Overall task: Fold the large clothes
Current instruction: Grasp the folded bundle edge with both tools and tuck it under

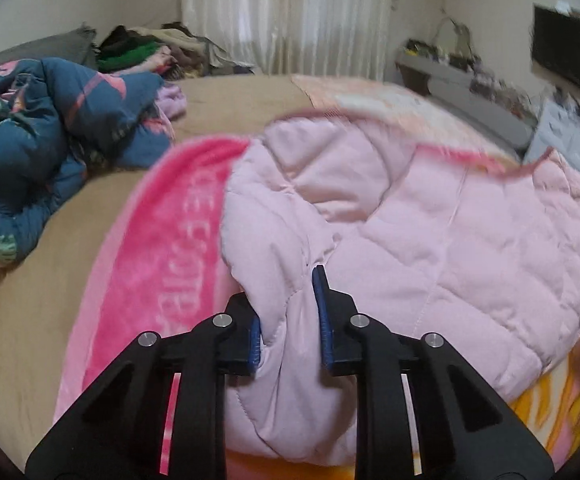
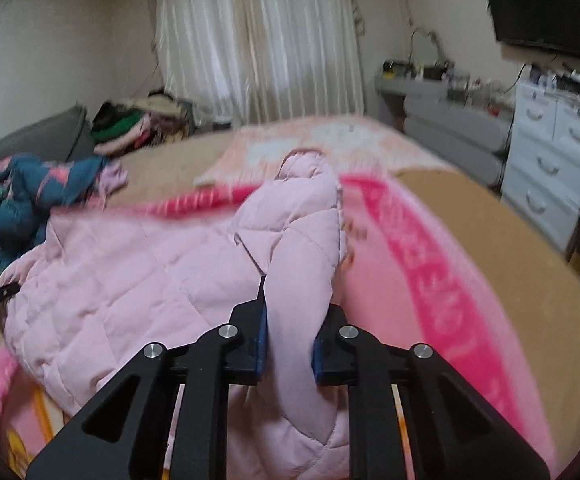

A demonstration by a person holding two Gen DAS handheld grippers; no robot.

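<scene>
Your left gripper (image 1: 290, 312) has its jaws pinched on a thick fold of the pink quilted jacket (image 1: 429, 220), blue pads (image 1: 321, 320) pressing into the padding on both sides. Your right gripper (image 2: 290, 332) is doing the same, jaws clamped on another bunched edge of the jacket. The garment sprawls between them on the pink blanket (image 1: 158, 240), which covers the tan bed (image 1: 30, 280), with a blue floral duvet (image 1: 30, 140) heaped well off to the left. This looks like the early fold: both edges gripped, nothing squared yet. Next you'll want to lift both edges together and carry them evenly across, keeping the padding from bunching or slipping.
</scene>
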